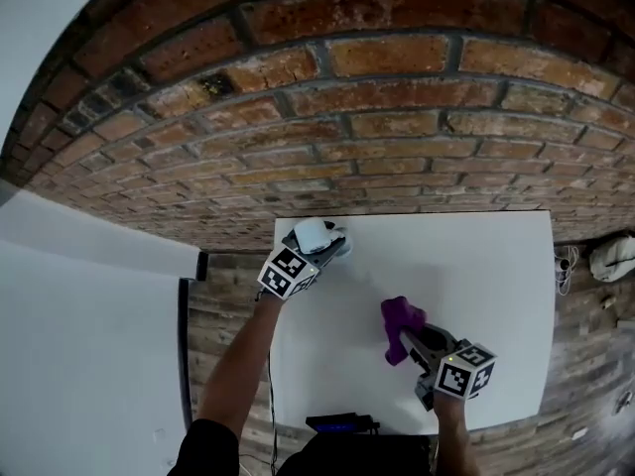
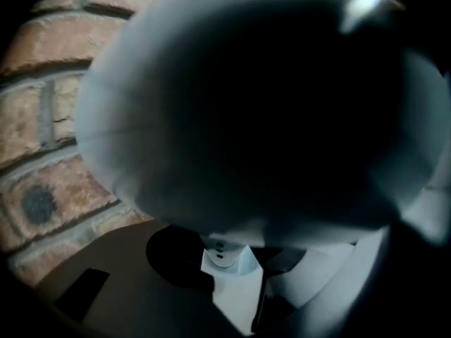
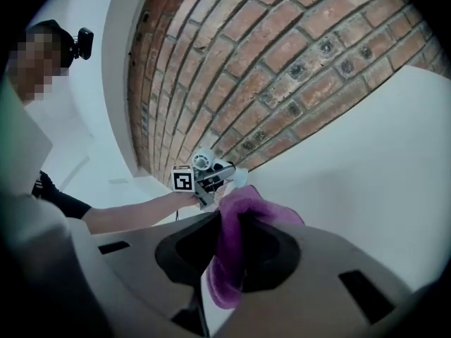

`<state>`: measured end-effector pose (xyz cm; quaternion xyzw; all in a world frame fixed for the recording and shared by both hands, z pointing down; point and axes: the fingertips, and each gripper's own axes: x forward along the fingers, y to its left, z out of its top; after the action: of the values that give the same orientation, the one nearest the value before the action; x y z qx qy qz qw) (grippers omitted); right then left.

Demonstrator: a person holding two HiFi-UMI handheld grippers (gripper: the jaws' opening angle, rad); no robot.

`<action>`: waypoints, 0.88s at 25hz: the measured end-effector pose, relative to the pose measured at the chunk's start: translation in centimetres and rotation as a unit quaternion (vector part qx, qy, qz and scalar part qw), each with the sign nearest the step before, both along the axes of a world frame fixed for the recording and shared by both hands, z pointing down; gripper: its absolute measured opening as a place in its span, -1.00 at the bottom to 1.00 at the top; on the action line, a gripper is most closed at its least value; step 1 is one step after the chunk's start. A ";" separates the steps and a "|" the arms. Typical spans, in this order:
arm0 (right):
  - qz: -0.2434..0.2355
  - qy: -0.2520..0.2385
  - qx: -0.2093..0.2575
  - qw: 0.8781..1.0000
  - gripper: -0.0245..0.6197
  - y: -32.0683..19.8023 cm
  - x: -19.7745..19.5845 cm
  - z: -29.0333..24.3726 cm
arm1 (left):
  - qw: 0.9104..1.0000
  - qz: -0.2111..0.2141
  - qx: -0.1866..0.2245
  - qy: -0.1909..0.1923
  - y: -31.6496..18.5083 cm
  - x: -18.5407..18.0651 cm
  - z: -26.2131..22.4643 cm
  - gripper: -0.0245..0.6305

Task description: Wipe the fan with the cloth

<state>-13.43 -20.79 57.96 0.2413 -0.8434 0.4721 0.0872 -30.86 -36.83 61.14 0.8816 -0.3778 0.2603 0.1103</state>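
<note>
On my feed, the left gripper (image 1: 327, 244) and the right gripper (image 1: 405, 333) each had a grey moulded body. Each one carried a white marker cube (image 1: 288, 272) printed with black squares. The broad jaws looked grey-brown with dark rounded cut-outs, and the person carrying them wore a black short sleeve (image 1: 210, 448).

one fan (image 1: 316, 232), one purple cloth (image 1: 400, 317), two grippers (image 1: 332, 246) (image 1: 409, 340), one white table (image 1: 486, 266)
</note>
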 end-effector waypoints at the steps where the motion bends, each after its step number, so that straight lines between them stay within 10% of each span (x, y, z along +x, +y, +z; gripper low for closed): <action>1: -0.002 0.002 -0.003 1.000 -0.72 -0.4 0.1 0.3 | 1.000 0.015 0.007 -0.021 -0.9 0.0 0.7 -0.43; 5: -0.001 0.002 -0.011 1.000 -0.72 -1.6 0.3 1.0 | 0.993 0.069 0.037 -0.086 -2.5 -0.4 3.5 -0.43; 14: -0.020 -0.014 0.002 1.000 -0.72 -1.3 -0.6 -0.2 | 0.993 0.067 0.002 -0.094 -3.0 -0.9 4.3 -0.13; 22: -0.038 -0.015 -0.001 0.999 -0.72 0.6 -0.6 -0.2 | 0.990 -0.140 0.006 -0.003 -0.5 -4.1 2.2 0.03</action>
<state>-14.04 -20.20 57.79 0.2017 -0.8528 0.4727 0.0927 -34.97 -37.33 63.29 0.8196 -0.4998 0.2431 0.1393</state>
